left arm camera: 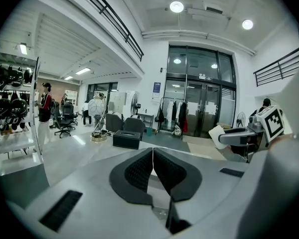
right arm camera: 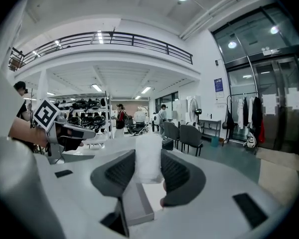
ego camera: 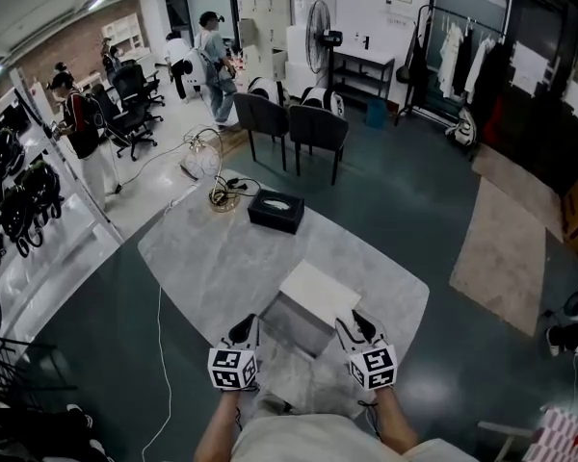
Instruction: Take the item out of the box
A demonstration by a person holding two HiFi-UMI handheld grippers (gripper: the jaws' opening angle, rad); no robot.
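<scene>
A white box point(ego camera: 313, 301) stands near the table's front edge, and I see its grey wall and white inside just under the right jaws point(right arm camera: 138, 203). My right gripper point(ego camera: 353, 329) point(right arm camera: 148, 169) is shut on a white, translucent piece of wrapping point(right arm camera: 148, 158), held upright at the box's right corner. From the left gripper view, that wrapping point(left arm camera: 219, 136) shows at the right gripper's tip. My left gripper point(ego camera: 244, 333) point(left arm camera: 152, 171) is at the box's left corner; its jaws are pressed together with only a thin pale seam between them. Crumpled white wrapping point(ego camera: 303, 383) lies between the two grippers.
A black tissue box point(ego camera: 275, 210) point(left arm camera: 126, 139) and a gold coil with a cable point(ego camera: 219, 198) sit at the far side of the grey-white table point(ego camera: 202, 258). Two dark chairs point(ego camera: 289, 128) stand beyond it. People stand at the back left, beside a rack of headsets point(ego camera: 19, 200).
</scene>
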